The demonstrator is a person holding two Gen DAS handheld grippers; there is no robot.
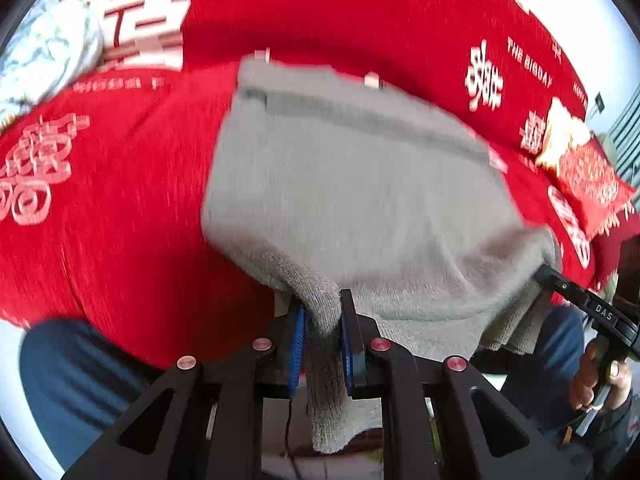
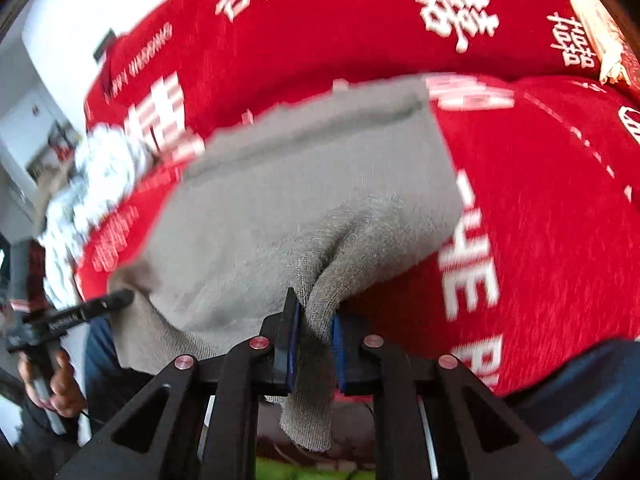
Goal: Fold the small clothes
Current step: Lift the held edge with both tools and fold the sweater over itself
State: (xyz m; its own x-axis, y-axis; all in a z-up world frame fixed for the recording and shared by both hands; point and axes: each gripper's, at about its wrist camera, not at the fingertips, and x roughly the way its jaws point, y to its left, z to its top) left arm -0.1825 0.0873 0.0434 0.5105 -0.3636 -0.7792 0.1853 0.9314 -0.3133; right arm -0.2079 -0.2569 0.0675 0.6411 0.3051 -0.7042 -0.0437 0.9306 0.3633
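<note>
Left claw (image 1: 322, 344): clenched on a near corner of grey knit garment (image 1: 360, 184). Right claw (image 2: 312, 340): clenched on the other near corner. Garment: soft, light, limp, sagging between grips; far edge toward 12 o'clock on red worktop cloth (image 1: 120, 220). Hold corners.

Red cloth (image 1: 120, 216) lies open left and right of the grey garment (image 1: 352, 184); white bundle (image 1: 44, 52) blocks far-left.
</note>
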